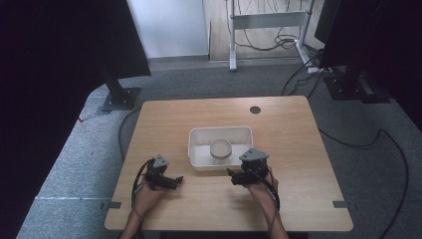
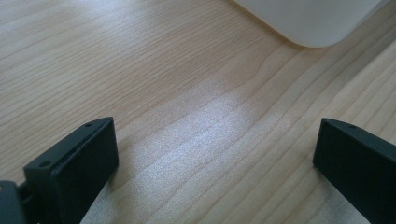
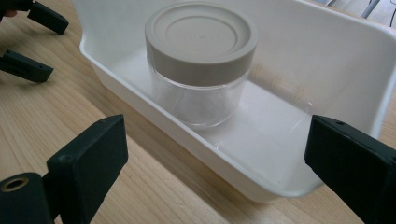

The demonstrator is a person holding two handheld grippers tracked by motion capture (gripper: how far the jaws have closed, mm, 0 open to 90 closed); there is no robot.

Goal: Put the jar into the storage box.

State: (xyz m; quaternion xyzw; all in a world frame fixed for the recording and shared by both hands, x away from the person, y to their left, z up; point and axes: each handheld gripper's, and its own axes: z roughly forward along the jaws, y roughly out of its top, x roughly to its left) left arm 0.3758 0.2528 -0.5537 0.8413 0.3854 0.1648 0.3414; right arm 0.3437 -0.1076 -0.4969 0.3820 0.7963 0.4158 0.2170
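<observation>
A clear jar with a grey-beige lid (image 1: 220, 150) (image 3: 201, 60) stands upright inside a white rectangular tub (image 1: 199, 137) (image 3: 327, 56) at the middle of the wooden table. My right gripper (image 1: 233, 177) (image 3: 215, 163) hovers open just in front of the tub's near wall, jaws wide apart and empty. Left of the tub, my left gripper (image 1: 176, 180) (image 2: 215, 163) is open low over bare wood, holding nothing. A corner of the tub (image 2: 313, 23) sits ahead of it. The left gripper's fingers (image 3: 28, 67) also appear at the upper left of the right gripper view.
The wooden table (image 1: 288, 149) has a round cable hole (image 1: 255, 110) near its far edge. Dark stands (image 1: 119, 94) and cables (image 1: 358, 139) lie on the grey carpet around it. A white frame (image 1: 268, 22) stands at the back.
</observation>
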